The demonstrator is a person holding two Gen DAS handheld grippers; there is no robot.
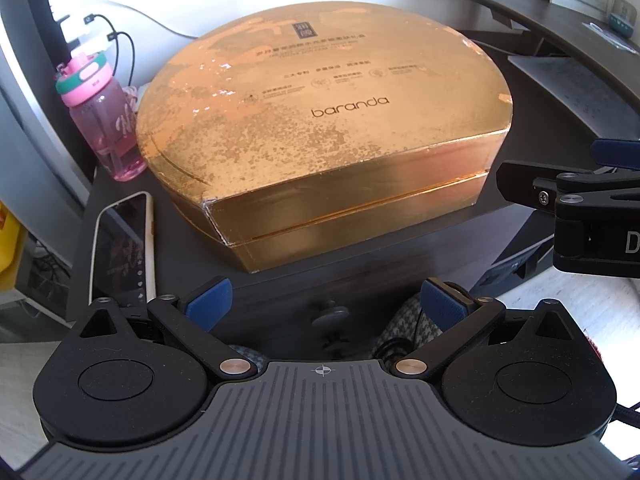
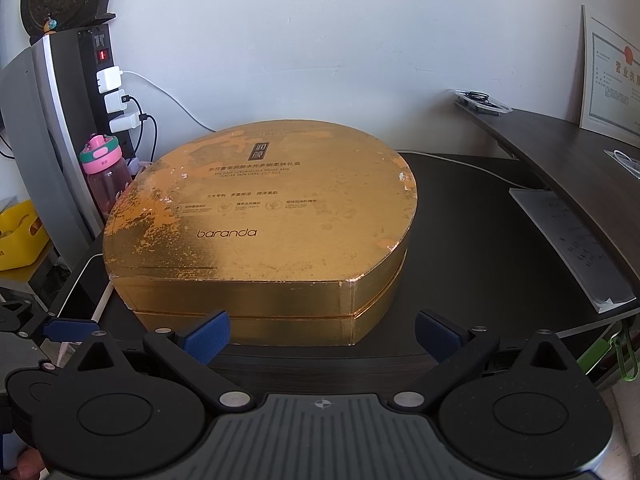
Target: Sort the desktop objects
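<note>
We see a large gold gift box (image 2: 256, 232), lid closed and printed "baranda", sitting on the dark table (image 2: 480, 240) and filling most of its left half, its flat front side close to the near edge. A pink water bottle (image 1: 106, 120) stands just beside the box at the table's far left corner, and a smartphone (image 1: 122, 248) lies flat along the left edge. Our left gripper (image 1: 326, 304) hovers before the near edge with its jaws spread wide, holding nothing. Our right gripper (image 2: 322, 334) faces the box front, equally wide open and empty.
</note>
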